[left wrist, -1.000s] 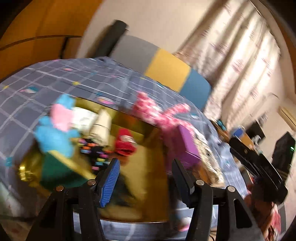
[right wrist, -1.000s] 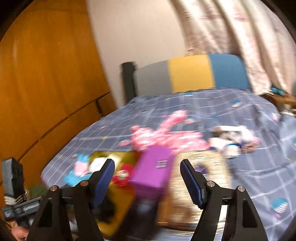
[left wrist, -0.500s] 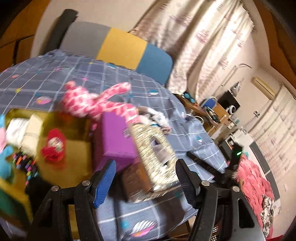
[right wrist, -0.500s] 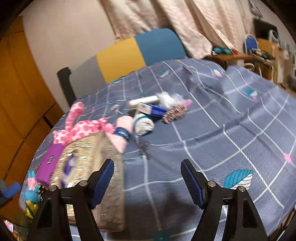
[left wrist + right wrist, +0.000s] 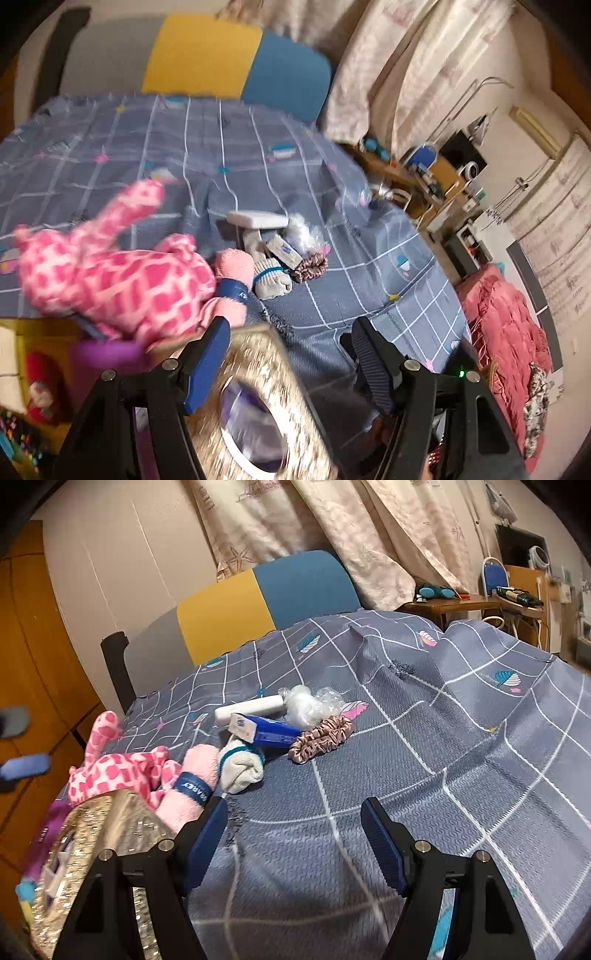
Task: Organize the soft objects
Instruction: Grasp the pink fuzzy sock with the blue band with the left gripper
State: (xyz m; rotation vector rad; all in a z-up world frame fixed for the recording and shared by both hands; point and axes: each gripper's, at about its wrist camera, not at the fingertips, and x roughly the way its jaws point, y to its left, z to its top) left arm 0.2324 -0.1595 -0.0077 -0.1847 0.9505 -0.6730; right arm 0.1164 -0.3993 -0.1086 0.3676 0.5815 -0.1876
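right claw (image 5: 291,834) agape, empty | left claw (image 5: 288,363) just widened, empty | rolled sock (image 5: 242,766) ahead-left of right claw, seemingly nearer it

Scrunchie (image 5: 320,739) lies right of rolled sock (image 5: 242,766), toy (image 5: 122,770) left.

place: home bedroom | shown by: bed (image 5: 461,738) covered with grey checked sheet | padded headboard (image 5: 258,605) in grey, yellow, blue | patterned curtains (image 5: 332,528) hung behind | cluttered wooden side table (image 5: 454,603) | wooden wardrobe panels (image 5: 33,657) seen at left
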